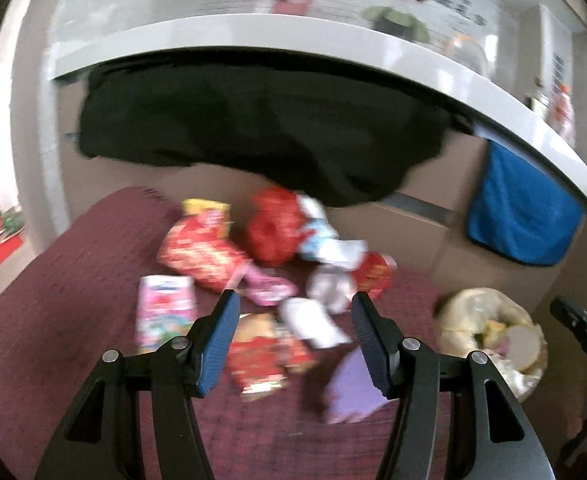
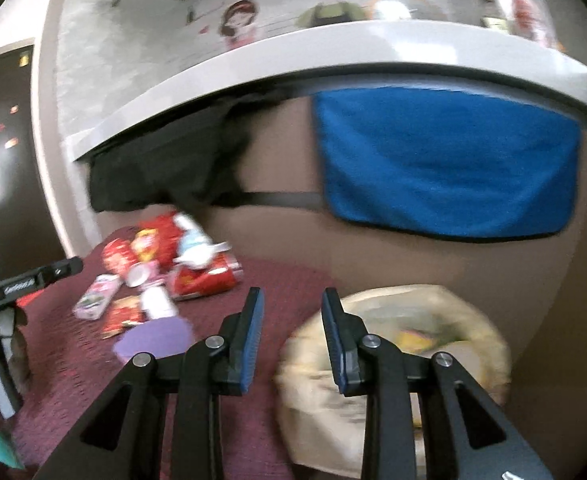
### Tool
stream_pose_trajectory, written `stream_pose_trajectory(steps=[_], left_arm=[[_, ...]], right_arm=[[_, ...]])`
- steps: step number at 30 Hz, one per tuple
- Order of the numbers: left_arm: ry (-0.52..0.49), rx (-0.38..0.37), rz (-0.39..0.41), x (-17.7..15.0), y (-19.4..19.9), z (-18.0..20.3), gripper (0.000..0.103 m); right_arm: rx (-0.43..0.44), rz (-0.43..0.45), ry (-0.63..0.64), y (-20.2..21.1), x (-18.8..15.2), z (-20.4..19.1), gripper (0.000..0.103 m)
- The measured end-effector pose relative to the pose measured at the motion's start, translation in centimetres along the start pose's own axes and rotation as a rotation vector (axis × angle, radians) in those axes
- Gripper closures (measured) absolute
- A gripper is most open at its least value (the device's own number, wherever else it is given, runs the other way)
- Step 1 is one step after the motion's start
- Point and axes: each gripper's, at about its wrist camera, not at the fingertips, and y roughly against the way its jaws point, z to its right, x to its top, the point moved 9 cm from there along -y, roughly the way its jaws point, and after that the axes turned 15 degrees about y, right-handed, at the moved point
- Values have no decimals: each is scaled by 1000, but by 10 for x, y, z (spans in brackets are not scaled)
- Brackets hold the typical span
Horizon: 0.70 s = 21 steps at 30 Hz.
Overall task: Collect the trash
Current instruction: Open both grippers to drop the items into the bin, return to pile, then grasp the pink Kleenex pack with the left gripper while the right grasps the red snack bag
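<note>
Hanging over the wrappers (image 1: 253, 280) on the red mat (image 1: 73, 280), left gripper (image 1: 295, 300) is spread wide w/ nothing in it. Right gripper (image 2: 291, 298) is spread too, by the trash bag (image 2: 433, 320).

The right tool (image 2: 291, 312) sits in the lower middle of the frame, its two blue-padded fingers (image 2: 253, 332) apart with nothing between them. At lower right, partly behind the tool, lies a pale yellow plastic bag (image 2: 445, 332), blurred. Both are over a dark red mat (image 2: 73, 368). At centre left a heap of wrappers (image 2: 161, 272) lies on the mat, mostly red, with a purple piece (image 2: 153, 338) nearest. At the left edge the other tool (image 2: 29, 280) shows. A blue towel (image 2: 449, 164) hangs at upper right, a black cloth (image 2: 165, 160) left of it.
</note>
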Motion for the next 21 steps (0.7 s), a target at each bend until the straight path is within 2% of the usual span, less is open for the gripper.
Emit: stream_pose_trajectory(steps=[5,10,15,18,21], left_arm=[[44,49,-17,1,2,-49,44],[69,73,-65,-10,-8,-82,44],[135,104,-105,-12,-33,-114,44],[182,94,-148,-11,-52,-121,44],[178,103,-159,-7,-72,-119,44]], right_arm=[[126,-53,47,-36,-3,-59,74],[199,-115,69,-65,-14,-98,75],[211,-144,98,-81,-18,-116,74],[215,-156,101,-89,-20,-121,75],[219,-173,105,-96,-23,-125,74]])
